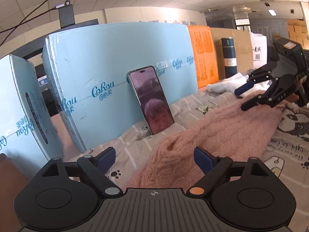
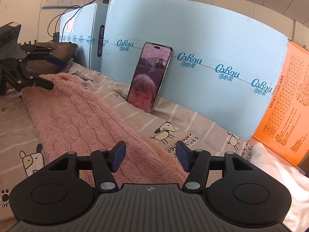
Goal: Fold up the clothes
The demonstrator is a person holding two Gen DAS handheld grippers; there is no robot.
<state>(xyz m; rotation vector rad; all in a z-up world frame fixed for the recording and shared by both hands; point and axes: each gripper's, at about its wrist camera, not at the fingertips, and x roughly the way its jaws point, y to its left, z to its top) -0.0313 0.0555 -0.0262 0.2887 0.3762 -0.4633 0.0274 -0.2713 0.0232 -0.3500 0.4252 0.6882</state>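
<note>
Both claws (image 1: 154,159) (image 2: 150,155) open above pink sweater (image 1: 212,131).

The left gripper (image 1: 154,157) points forward and somewhat downward, its blue pads (image 1: 201,159) spread wide with nothing pressed between them. The right gripper (image 2: 150,155) tilts down likewise, jaws parted more narrowly and, as far as shows, empty.

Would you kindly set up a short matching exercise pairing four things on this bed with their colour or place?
Things:
1. sweater
2. phone
3. carton
4. flask

Descriptions:
A. dark teal, upright near the far boxes
B. pink knit, lying on the printed sheet
C. light blue, standing behind the phone
D. leaning against the carton, screen lit

Pairs: 1-B, 2-D, 3-C, 4-A
</note>
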